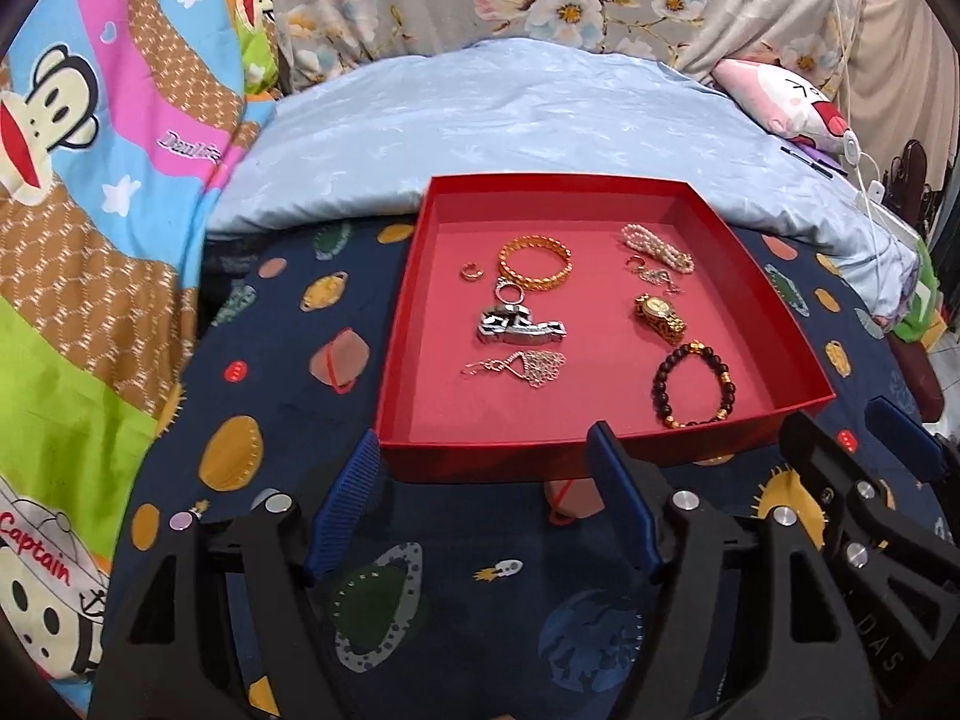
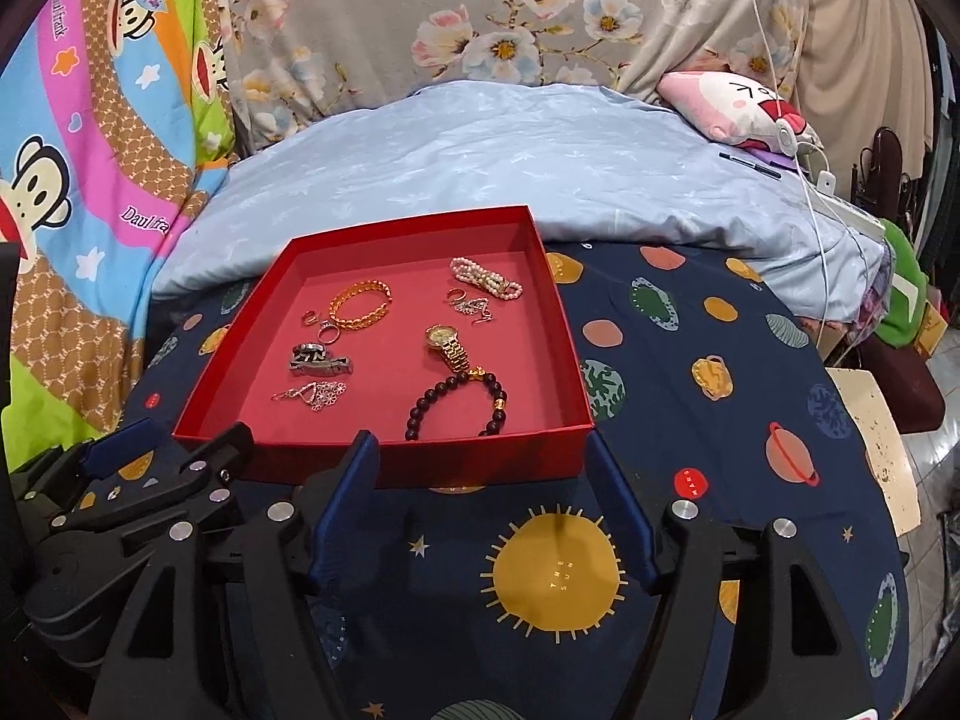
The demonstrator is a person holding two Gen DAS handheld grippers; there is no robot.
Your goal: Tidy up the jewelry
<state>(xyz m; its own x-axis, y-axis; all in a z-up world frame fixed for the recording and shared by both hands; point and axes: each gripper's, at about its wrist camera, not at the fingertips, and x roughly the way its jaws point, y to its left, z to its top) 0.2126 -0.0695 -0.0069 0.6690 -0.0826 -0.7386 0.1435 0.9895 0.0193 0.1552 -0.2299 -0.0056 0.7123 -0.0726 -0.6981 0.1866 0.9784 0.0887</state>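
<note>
A red tray (image 1: 498,456) (image 2: 420,462) lies on a navy planet-print cloth. In it are a gold bangle (image 1: 534,264) (image 2: 360,303), a pearl bracelet (image 1: 657,246) (image 2: 486,279), a gold watch (image 1: 660,315) (image 2: 450,345), a dark bead bracelet (image 1: 696,384) (image 2: 459,405), a silver link bracelet (image 1: 519,327) (image 2: 318,360), silver earrings (image 1: 522,367) (image 2: 312,395) and small rings (image 1: 471,271). My left gripper (image 1: 486,468) is open and empty at the tray's near wall. My right gripper (image 2: 483,471) is open and empty at the tray's near right corner. Each gripper shows in the other's view.
A pale blue pillow (image 1: 510,120) lies behind the tray. A cartoon monkey blanket (image 1: 90,210) is at the left. A pink plush (image 2: 738,108) and white cables (image 2: 810,180) are at the far right. A floral cover (image 2: 480,12) hangs behind.
</note>
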